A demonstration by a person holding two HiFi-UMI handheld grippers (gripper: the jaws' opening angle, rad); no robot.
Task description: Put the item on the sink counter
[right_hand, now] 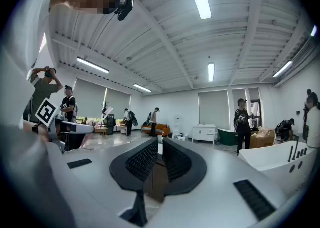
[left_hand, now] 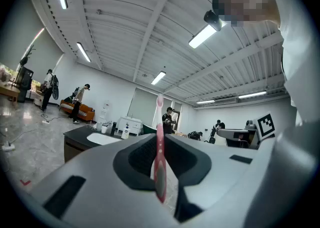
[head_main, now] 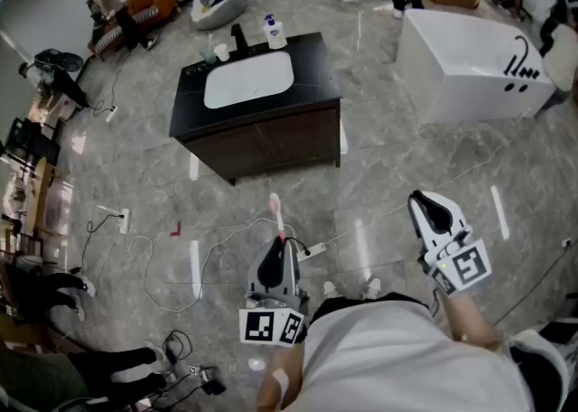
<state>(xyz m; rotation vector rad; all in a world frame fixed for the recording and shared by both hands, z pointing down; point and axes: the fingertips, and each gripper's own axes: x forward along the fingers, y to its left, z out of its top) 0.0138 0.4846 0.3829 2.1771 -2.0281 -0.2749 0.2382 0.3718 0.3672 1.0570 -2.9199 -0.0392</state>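
Observation:
A pink toothbrush sticks up and forward out of my left gripper, which is shut on its handle over the floor, well short of the sink counter. In the left gripper view the toothbrush stands upright between the jaws of the left gripper, bristle end up. The black sink counter with a white basin stands ahead, and shows as the counter at far left in that view. My right gripper hangs at the right; its jaws are shut on nothing.
On the counter stand a soap bottle, a cup and a black faucet. A white bathtub is at the back right. Cables and a power strip lie on the marble floor. A person's legs are at left.

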